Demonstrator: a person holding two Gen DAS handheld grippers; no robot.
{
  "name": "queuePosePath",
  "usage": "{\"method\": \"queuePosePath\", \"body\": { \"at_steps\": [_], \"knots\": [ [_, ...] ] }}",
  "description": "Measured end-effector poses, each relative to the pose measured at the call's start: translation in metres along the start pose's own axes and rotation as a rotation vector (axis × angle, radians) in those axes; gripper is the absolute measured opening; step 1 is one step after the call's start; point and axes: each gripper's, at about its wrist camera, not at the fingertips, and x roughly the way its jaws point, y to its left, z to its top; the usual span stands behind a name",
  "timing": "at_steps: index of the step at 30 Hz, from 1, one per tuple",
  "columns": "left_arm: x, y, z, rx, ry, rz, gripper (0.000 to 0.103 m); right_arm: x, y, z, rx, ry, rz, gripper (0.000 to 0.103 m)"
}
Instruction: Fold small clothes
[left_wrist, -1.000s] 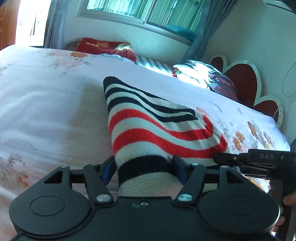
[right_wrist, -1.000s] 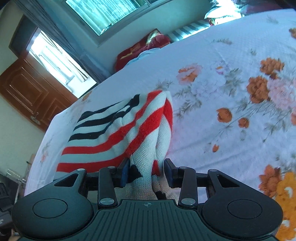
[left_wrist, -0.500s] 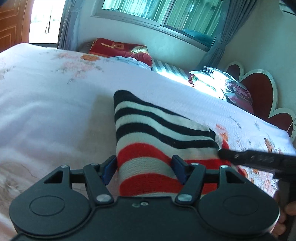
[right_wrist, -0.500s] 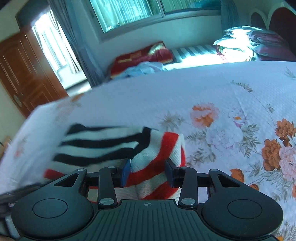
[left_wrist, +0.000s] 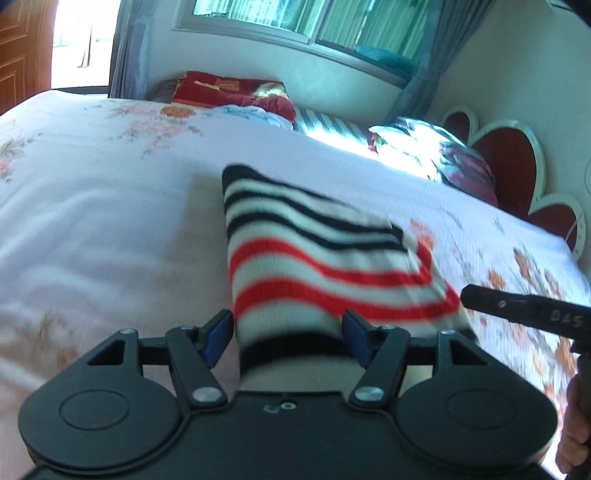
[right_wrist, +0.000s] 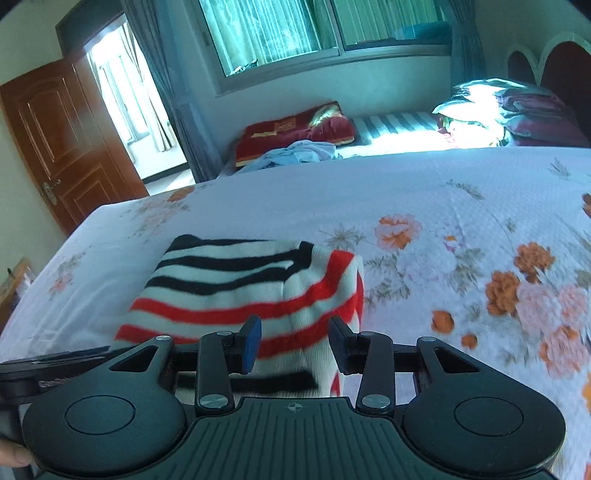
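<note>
Change: a second ago both grippers clamped the near edge of the striped knit; now the jaws of both stand apart around it, so the cloth has been let go.
Meaning: the fold looks laid down; smoothing or another fold likely comes next.
Knit (left_wrist: 317, 258): lies folded on the floral bedsheet (left_wrist: 92, 206), black stripes far, red stripes near.
Left gripper (left_wrist: 288, 334): parted, pads either side of the knit's near-left edge, gripping nothing.
Right gripper (right_wrist: 295, 343): parted at the near-right corner, likewise released.
Containers: none in view.
Beyond: pillows (right_wrist: 509, 110) and loose blue clothes (right_wrist: 295, 155) at the far side.
</note>
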Motion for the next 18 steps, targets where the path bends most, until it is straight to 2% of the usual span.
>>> {"method": "queuePosePath", "body": {
  "at_steps": [5,8,10,13,15,18],
  "knots": [
    [-0.018,-0.009,-0.020,0.038,-0.026,0.006,0.065,-0.022,-0.004,-0.031,0.061,0.009,-0.021,0.041],
    [-0.017,-0.009,-0.024,0.045,-0.026,0.008,0.067,-0.019,-0.011,-0.045,0.085,0.041,-0.090,0.041],
    [-0.015,-0.010,-0.024,0.058,-0.024,0.007,0.067,-0.015,-0.018,-0.051,0.127,0.062,-0.105,0.041],
    [-0.019,-0.011,-0.021,0.064,-0.024,0.017,0.066,-0.022,-0.009,-0.048,0.118,0.044,-0.128,0.041],
    [-0.030,-0.011,-0.023,0.074,-0.038,0.019,0.065,-0.034,-0.001,-0.051,0.098,0.019,-0.109,0.041],
    [-0.043,-0.009,-0.036,0.092,-0.033,0.015,0.065,-0.036,0.002,-0.061,0.063,0.038,-0.150,0.041]
  ]
}}
